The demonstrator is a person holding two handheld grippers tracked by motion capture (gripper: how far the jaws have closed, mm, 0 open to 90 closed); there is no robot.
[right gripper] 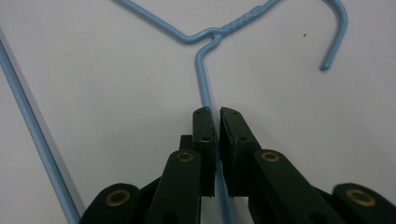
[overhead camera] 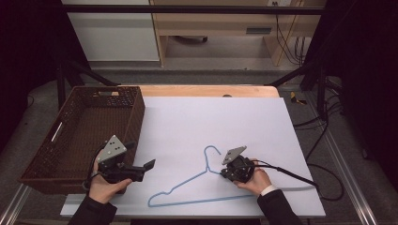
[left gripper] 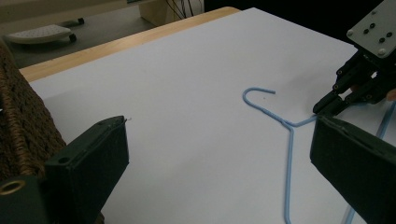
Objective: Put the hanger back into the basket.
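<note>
thin blue wire hanger (right gripper: 205, 70), twisted neck.

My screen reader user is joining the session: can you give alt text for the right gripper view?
The right gripper is shut on one wire arm of a blue hanger that lies flat on a white sheet. The arm runs up from the jaws to the twisted neck, and the hook curves off at upper right.

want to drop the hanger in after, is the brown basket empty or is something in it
Empty, as far as shown: the brown basket shows bare woven floor in the high view; the blue hanger lies outside it.
</note>
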